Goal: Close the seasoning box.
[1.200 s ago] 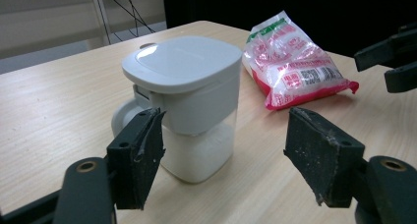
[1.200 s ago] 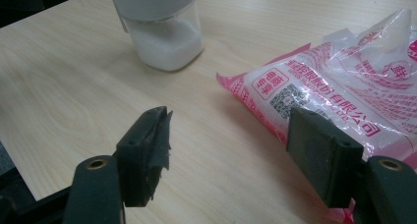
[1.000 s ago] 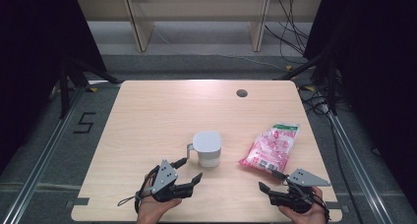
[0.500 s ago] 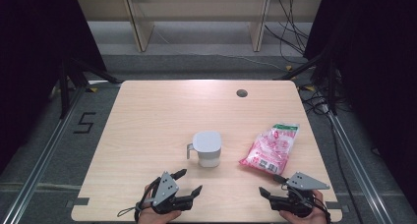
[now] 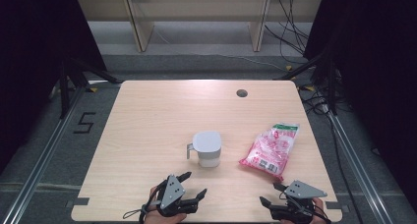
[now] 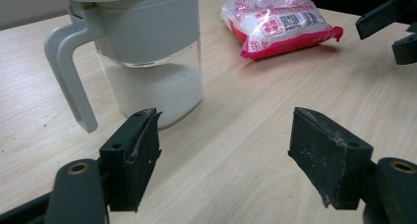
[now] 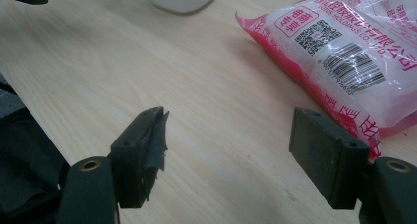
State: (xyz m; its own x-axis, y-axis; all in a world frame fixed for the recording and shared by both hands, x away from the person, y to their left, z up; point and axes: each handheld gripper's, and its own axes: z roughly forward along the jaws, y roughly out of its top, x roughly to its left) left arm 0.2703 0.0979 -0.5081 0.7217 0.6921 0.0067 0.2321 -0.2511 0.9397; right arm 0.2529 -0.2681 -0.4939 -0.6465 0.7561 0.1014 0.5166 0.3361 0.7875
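Both my grippers sit at the near edge of the table [image 5: 147, 116], jaws spread wide and empty: the left gripper [image 5: 189, 194] faces the jug [image 5: 206, 149], the right gripper [image 5: 275, 197] the pink bag [image 5: 270, 148]; the jug stands mid-table, the bag lies flat just to its right, apart from it. I judge the jug rigid, smooth-walled, weighted by white granules in its clear lower part; its grey handle [image 6: 66, 71] seems the surest hold. The bag looks soft, slippery film; I would pinch an end seam. The jug's lid is cut off in my left gripper view; the bag's print is too small to read.
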